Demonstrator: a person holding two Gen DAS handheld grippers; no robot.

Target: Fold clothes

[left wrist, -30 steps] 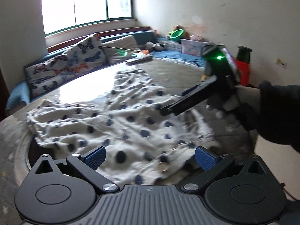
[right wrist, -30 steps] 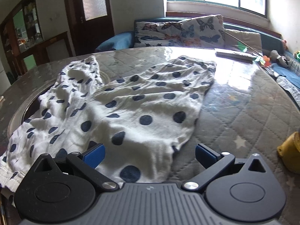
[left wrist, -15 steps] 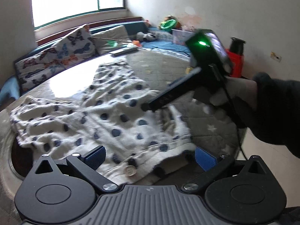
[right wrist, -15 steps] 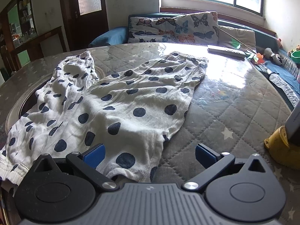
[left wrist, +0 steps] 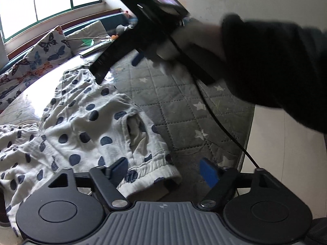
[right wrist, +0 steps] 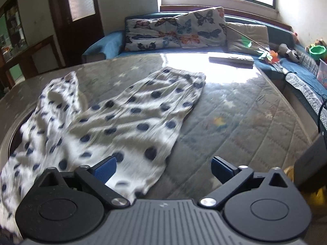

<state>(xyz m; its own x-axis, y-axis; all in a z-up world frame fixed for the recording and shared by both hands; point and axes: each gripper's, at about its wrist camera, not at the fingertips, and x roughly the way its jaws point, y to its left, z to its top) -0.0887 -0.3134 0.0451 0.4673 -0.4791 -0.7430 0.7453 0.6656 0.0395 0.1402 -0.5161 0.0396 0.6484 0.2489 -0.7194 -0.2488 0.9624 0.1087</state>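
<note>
Left tongs point(left wrist: 163, 170) dropped close over trousers' waistband point(left wrist: 147, 175); right tongs point(right wrist: 163, 166) swung further out over table.

One white garment with dark blue dots point(right wrist: 130, 120) lies on one quilted surface point(right wrist: 245, 122). Two tools show: the left tool point(left wrist: 165, 171) and the right tool point(right wrist: 163, 167), each with two blue pads. One flat box point(right wrist: 231, 59) rests at the far edge. Two butterfly-print cushions point(right wrist: 179, 30) and one plain cushion point(right wrist: 247, 34) line the sofa. One green bowl point(right wrist: 317, 50) sits far right.
</note>
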